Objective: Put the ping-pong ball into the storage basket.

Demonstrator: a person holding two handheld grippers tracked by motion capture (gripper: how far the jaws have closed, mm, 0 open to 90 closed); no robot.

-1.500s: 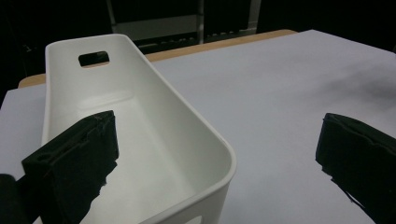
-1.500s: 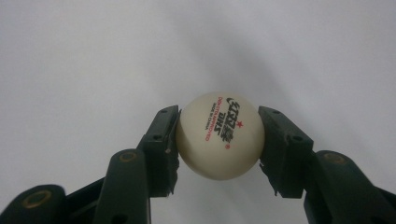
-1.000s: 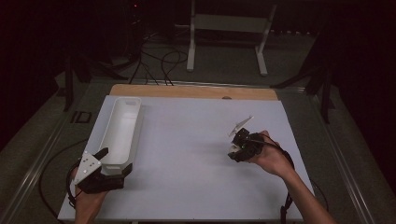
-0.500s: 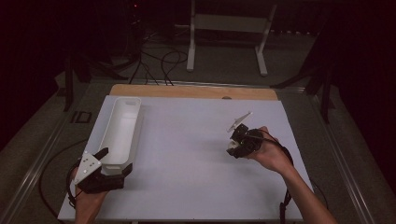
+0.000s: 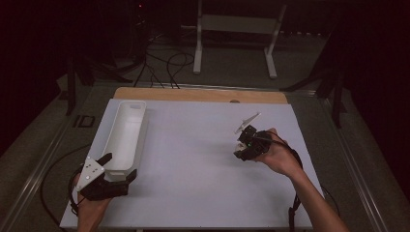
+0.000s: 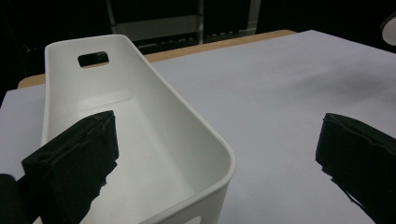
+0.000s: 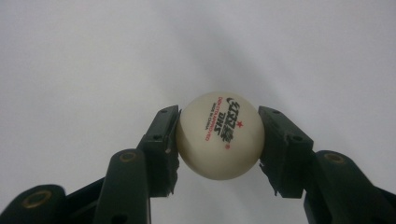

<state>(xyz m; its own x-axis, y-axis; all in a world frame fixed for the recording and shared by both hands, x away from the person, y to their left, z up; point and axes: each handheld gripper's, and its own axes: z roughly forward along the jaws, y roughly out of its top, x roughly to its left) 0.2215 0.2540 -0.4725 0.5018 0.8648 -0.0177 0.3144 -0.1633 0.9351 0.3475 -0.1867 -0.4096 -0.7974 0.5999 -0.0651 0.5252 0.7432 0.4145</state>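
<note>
- Right gripper view: your right tool (image 7: 218,135) is clamped on a white ping-pong ball (image 7: 219,135), one pad on each side at about its widest line, over bare white bench (image 7: 93,56).
- High view: the right tool (image 5: 240,149) sits mid-right on the bench (image 5: 193,145), well apart from the white bin (image 5: 124,137) along the left side.
- Left gripper view: your left tool (image 6: 210,158) stands wide open and grips nothing; one pad (image 6: 77,158) hangs inside the bin (image 6: 205,140) near its close end wall, the other (image 6: 359,158) outside over the bench.
- Risk: a smooth, light ball held on two small contact patches could squirt out if you tilt or jerk; it would likely roll off across the bench.
- Risk: the open left tool straddling the bin wall may nudge or tip the bin if you shift.
</note>
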